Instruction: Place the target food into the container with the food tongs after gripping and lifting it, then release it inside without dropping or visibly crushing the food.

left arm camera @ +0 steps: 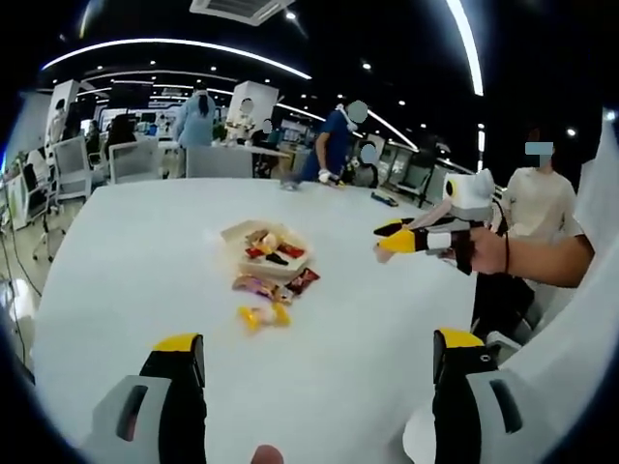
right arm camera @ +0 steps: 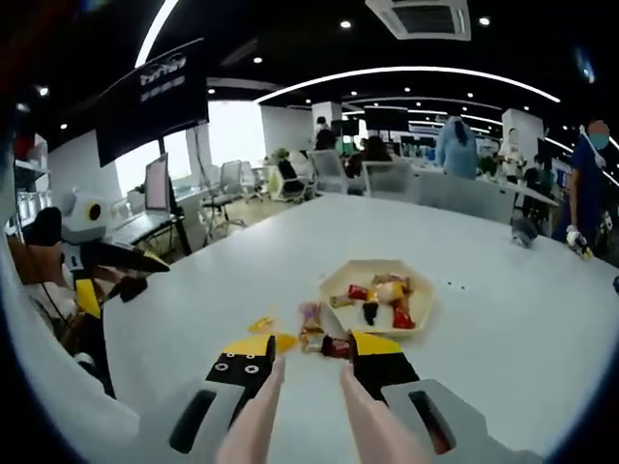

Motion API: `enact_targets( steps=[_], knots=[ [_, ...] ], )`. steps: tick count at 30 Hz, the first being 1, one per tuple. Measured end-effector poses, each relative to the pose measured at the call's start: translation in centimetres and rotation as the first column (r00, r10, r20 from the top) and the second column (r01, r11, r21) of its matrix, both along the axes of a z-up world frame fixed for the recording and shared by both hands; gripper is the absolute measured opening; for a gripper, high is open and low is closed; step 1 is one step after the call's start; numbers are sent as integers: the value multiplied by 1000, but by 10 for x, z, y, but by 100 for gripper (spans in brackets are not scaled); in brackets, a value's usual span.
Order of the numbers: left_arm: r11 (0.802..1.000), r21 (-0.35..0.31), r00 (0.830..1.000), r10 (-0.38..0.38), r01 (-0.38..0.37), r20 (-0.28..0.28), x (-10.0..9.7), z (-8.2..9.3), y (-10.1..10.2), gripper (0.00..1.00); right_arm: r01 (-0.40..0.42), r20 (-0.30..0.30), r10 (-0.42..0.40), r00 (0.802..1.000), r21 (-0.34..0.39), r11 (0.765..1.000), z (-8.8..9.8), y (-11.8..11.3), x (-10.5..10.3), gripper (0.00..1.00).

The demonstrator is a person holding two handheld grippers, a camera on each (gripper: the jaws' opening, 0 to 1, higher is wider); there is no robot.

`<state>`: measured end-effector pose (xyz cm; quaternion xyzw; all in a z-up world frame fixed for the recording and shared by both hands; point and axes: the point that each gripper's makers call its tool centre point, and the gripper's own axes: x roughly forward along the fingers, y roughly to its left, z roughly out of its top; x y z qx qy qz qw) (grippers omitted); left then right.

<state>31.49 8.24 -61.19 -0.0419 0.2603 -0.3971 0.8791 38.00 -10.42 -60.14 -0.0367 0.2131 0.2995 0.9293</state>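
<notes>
Item 1, right tool (right arm camera: 311, 350): jaws parted, with a pair of pale food tongs (right arm camera: 309, 416) running forward between them. I cannot tell whether the jaws actually pinch the tongs. The tong tips point at the loose food.

Item 2, loose food pieces (right arm camera: 314, 338): a small scatter of wrapped snacks on the desk just ahead of the right tool's jaw tips, with a yellow piece (right arm camera: 262, 325) lying a little to the left of them. In the left gripper view the same scatter (left arm camera: 276, 290) lies between me and the container.

Item 3, container (right arm camera: 379, 295): shallow pale tray, already holding several pieces, just beyond the loose food and slightly right along the right tool's line. I judge the coming carry as short, forward and a touch right.

Item 4, left tool (left arm camera: 314, 362): jaws wide apart, gripping nothing, well back from the food. The right tool is the nearer one.

Item 5, desk (left arm camera: 145, 251): broad, white, smooth.

Item 6, room: open office, curved ceiling lights, chairs, monitors, several people standing at the far end.
</notes>
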Motion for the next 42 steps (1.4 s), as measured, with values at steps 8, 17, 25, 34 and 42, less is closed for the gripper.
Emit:
enact_targets(
  steps=[8,17,25,34,42],
  knots=[
    [998,-4,998,58,-58,-5,-4,0,12,98,-104,34,106,994,-40,994,4,26,23,30],
    [995,1,995,96,-96,1,-3,4,22,98,-209,35,212,977,-76,975,3,60,37,30],
    [993,11,993,119,-119,-13,-5,-1,28,99,-303,-6,304,953,-82,949,-11,88,47,30],
    [988,22,988,154,-154,-25,-2,-5,40,99,-393,-28,393,919,-151,907,-30,108,51,30],
    [980,31,980,196,-195,-29,2,-5,52,99,-460,-72,455,888,-141,876,-52,133,52,30]
  ],
)
